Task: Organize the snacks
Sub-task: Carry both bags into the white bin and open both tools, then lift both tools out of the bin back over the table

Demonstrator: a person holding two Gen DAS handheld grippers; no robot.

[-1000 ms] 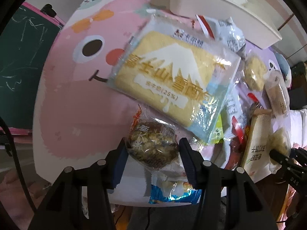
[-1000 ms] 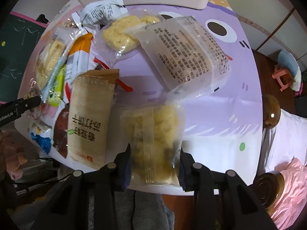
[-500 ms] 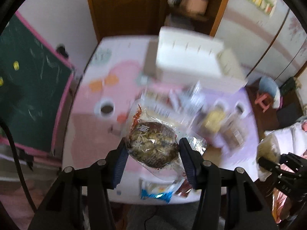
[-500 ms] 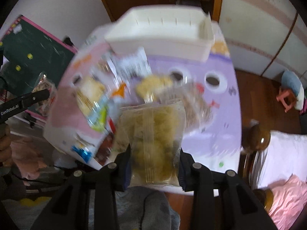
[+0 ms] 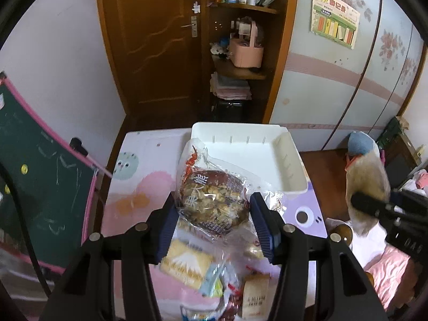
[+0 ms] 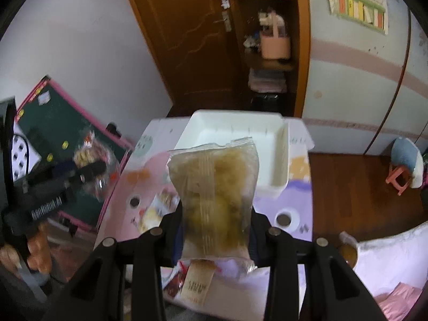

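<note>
My left gripper (image 5: 212, 214) is shut on a clear pack with a dark round nut cake (image 5: 214, 203), held high above the table. My right gripper (image 6: 215, 230) is shut on a clear pack of yellow crumbly pastry (image 6: 215, 187), also lifted. A white plastic bin (image 5: 248, 155) stands at the far end of the pink and purple table (image 5: 139, 184), and it shows as the white bin (image 6: 235, 133) in the right wrist view. Other snack packs lie on the table below, among them a yellow cake pack (image 5: 187, 264) and a tan box (image 6: 196, 281).
A green chalkboard (image 5: 32, 182) leans left of the table. A wooden door (image 5: 152, 37) and shelves with a pink basket (image 5: 246, 50) are behind. A stool with a blue cushion (image 6: 406, 160) and a bed (image 6: 396, 262) stand to the right. A person's hand (image 6: 34, 251) holds the left gripper.
Both grippers have risen well above the table with their packs and tilted up, so the room, door and white bin's inside now show; the snack pile has dropped low in view.
</note>
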